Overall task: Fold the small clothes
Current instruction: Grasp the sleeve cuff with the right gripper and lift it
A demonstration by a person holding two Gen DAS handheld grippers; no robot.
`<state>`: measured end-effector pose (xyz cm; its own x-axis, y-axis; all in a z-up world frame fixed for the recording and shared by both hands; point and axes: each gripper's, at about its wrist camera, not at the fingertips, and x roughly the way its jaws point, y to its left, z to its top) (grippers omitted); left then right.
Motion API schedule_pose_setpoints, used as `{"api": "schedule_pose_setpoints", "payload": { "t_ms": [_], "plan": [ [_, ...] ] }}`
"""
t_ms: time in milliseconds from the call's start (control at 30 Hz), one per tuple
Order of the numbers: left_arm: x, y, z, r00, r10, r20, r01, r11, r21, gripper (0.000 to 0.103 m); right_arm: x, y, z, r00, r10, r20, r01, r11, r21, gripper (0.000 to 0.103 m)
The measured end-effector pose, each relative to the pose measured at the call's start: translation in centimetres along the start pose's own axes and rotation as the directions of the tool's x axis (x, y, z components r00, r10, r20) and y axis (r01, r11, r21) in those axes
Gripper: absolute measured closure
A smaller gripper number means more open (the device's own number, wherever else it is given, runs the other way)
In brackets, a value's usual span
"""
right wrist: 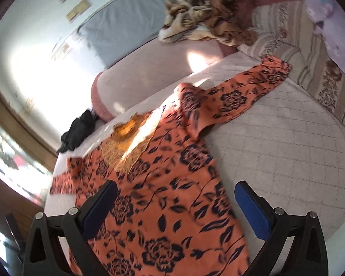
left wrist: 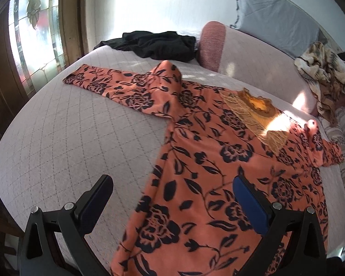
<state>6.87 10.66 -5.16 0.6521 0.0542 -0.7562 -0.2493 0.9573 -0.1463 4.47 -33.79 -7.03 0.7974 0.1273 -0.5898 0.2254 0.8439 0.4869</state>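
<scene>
Quilted pale bedcover [left wrist: 64, 124] carries the orange floral top [left wrist: 207, 161], spread flat, sleeves out sideways, its gold neckline possibly embroidered. A black garment [left wrist: 158, 43] lies beyond. Left gripper [left wrist: 172, 191] and right gripper [right wrist: 174, 197] hover spread wide, empty.

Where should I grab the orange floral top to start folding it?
Probably take the long sleeve near its cuff, coming from the left with the left gripper. The top lies flat on the bed, and that sleeve stretches straight out sideways, so its free end can lift and swing across the body. Both grippers are open and hold nothing.
</scene>
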Motion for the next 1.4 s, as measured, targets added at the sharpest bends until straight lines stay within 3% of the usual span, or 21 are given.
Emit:
{"api": "schedule_pose_setpoints", "payload": {
  "t_ms": [133, 267, 500, 600, 700, 800, 867, 900, 933, 1067, 1167, 1233, 1367, 1400],
  "plan": [
    [3.7, 4.3, 2.3, 0.994, 0.105, -0.030, -0.108, 0.989, -0.098, 0.000, 2.9, -8.9, 6.6, 1.000, -0.013, 0.018, 0.008, 0.967, 0.254, 0.000],
    [6.5, 8.2, 4.0, 0.981, 0.189, -0.048, -0.195, 0.961, -0.196, 0.000, 7.0, -15.7, 12.7, 0.997, -0.072, 0.021, 0.057, 0.911, 0.409, 0.005],
    [8.2, 12.4, 4.3, 0.963, 0.266, -0.051, -0.267, 0.902, -0.340, 0.000, 13.7, -21.7, 19.8, 0.986, -0.162, 0.043, 0.121, 0.864, 0.489, 0.021],
    [8.5, 12.5, 4.5, 0.962, 0.269, -0.047, -0.268, 0.899, -0.347, 0.000, 16.1, -22.8, 21.3, 0.977, -0.211, 0.026, 0.173, 0.861, 0.478, 0.034],
    [8.7, 12.3, 4.6, 0.961, 0.273, -0.044, -0.271, 0.901, -0.339, 0.000, 17.7, -23.6, 22.3, 0.961, -0.277, 0.022, 0.231, 0.842, 0.487, 0.035],
    [9.1, 12.1, 4.7, 0.960, 0.276, -0.048, -0.276, 0.904, -0.327, 0.000, 18.6, -24.0, 23.3, 0.944, -0.330, 0.031, 0.275, 0.831, 0.483, 0.042],
    [9.3, 12.1, 4.8, 0.960, 0.276, -0.053, -0.278, 0.903, -0.328, 0.000, 19.2, -24.2, 23.9, 0.928, -0.374, 0.000, 0.332, 0.823, 0.461, 0.073],
    [9.3, 12.1, 4.7, 0.960, 0.275, -0.052, -0.277, 0.903, -0.330, 0.000, 19.4, -24.3, 24.1, 0.923, -0.384, -0.018, 0.351, 0.824, 0.445, 0.096],
    [9.2, 12.1, 4.8, 0.960, 0.275, -0.048, -0.275, 0.902, -0.332, 0.000, 19.3, -24.2, 24.3, 0.923, -0.384, -0.017, 0.354, 0.831, 0.429, 0.098],
    [8.7, 12.1, 4.8, 0.963, 0.269, -0.027, -0.262, 0.903, -0.340, 0.000, 15.8, -21.9, 26.0, 0.880, -0.470, 0.069, 0.424, 0.842, 0.334, 0.098],
    [8.0, 12.2, 4.8, 0.965, 0.261, -0.003, -0.246, 0.904, -0.351, 0.000, 10.9, -19.5, 28.4, 0.824, -0.542, 0.167, 0.483, 0.825, 0.293, 0.098],
    [7.6, 12.3, 4.8, 0.968, 0.251, 0.010, -0.231, 0.904, -0.360, 0.000, 7.7, -17.5, 30.1, 0.807, -0.549, 0.218, 0.494, 0.829, 0.262, 0.098],
    [7.0, 11.7, 4.7, 0.974, 0.225, 0.034, -0.200, 0.915, -0.350, 0.000, 4.1, -12.2, 32.0, 0.816, -0.493, 0.302, 0.466, 0.870, 0.161, 0.098],
    [6.9, 11.5, 4.7, 0.975, 0.218, 0.038, -0.193, 0.921, -0.339, 0.000, 3.8, -10.8, 31.8, 0.829, -0.460, 0.318, 0.438, 0.888, 0.141, 0.098]
  ]
}}
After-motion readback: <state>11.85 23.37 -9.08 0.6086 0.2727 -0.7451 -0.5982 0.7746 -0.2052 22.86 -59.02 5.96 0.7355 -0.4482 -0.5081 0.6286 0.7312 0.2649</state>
